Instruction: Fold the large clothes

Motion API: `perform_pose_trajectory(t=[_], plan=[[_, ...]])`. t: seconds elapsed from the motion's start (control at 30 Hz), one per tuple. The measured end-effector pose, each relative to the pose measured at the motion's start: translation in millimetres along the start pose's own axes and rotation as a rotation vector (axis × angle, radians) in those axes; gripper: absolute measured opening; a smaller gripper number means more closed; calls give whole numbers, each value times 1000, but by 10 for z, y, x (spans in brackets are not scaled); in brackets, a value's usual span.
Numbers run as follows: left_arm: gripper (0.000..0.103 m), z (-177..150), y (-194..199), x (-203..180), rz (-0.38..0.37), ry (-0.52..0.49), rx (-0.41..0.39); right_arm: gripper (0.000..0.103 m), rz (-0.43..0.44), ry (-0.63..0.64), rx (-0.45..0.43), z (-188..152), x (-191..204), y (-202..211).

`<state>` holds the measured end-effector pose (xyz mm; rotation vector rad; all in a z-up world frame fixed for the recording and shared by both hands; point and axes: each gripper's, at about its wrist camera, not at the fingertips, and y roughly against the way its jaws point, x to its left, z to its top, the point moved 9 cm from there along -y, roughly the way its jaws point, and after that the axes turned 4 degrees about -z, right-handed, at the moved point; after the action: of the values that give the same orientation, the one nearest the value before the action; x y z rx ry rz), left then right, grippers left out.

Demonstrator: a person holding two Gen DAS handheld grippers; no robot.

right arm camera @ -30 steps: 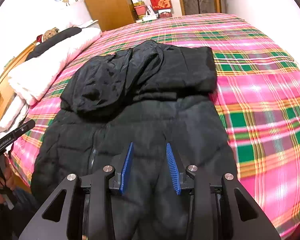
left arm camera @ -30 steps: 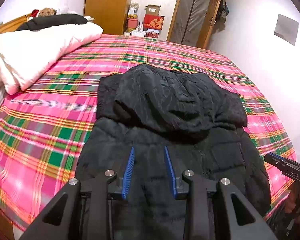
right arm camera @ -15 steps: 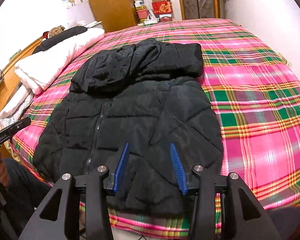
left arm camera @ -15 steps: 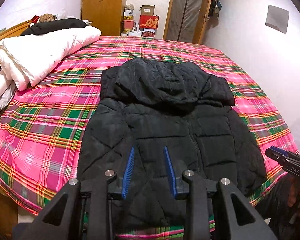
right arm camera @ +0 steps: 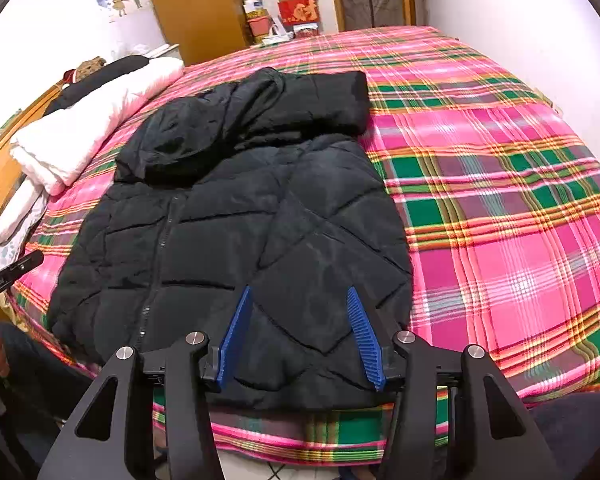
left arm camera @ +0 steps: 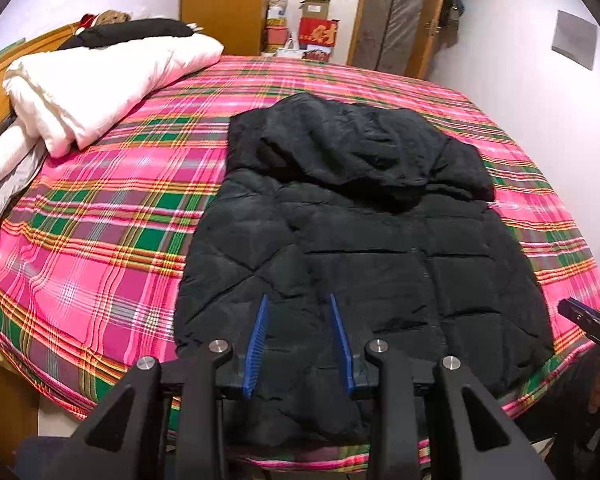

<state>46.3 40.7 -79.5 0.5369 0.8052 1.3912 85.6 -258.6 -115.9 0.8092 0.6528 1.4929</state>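
A black quilted puffer jacket [left arm camera: 360, 248] lies flat on the plaid bed, hem toward me, zipper up, with its hood and sleeves folded over the chest at the far end; it also shows in the right wrist view [right arm camera: 236, 236]. My left gripper [left arm camera: 298, 300] hovers open and empty above the jacket's near left hem. My right gripper [right arm camera: 300, 294] hovers open and empty above the near right hem. The right gripper's tip shows at the left view's right edge [left arm camera: 588, 324].
The pink and green plaid bedspread [left arm camera: 100, 220] covers the bed. A folded white duvet [left arm camera: 100, 80] and dark pillow [left arm camera: 140, 30] lie at the far left. A wooden wardrobe [left arm camera: 224, 4], boxes [left arm camera: 316, 28] and door stand at the back. A white wall is on the right.
Both grippers have pulled back and up from the jacket toward the bed's near edge, so its whole hem now shows. The right gripper's jaws have opened wider.
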Motion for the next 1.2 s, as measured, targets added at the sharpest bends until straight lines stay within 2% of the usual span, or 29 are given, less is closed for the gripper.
perform_pose_trajectory(t=[0.13,0.27,0.43,0.6,0.73,0.97,1.1,1.2], plan=[[43,-6,-105,189,30,24,14,51,-16,-39,29,-38,-154,-117],[46,-41,-236,451,59,80,40,54,-36,-78,52,-71,-337,-219],[47,-86,-418,818,91,198,85,56,-62,-142,86,-109,-569,-366],[50,-195,-626,1008,108,257,145,56,-66,-221,127,-167,-784,-521],[51,-314,-770,989,92,264,204,63,-34,-274,189,-278,-823,-645],[65,-465,-812,798,81,213,255,63,51,-319,261,-431,-763,-696],[73,-549,-902,771,99,198,290,63,42,-298,279,-468,-748,-723],[74,-570,-956,775,99,207,302,63,42,-280,291,-469,-719,-730]])
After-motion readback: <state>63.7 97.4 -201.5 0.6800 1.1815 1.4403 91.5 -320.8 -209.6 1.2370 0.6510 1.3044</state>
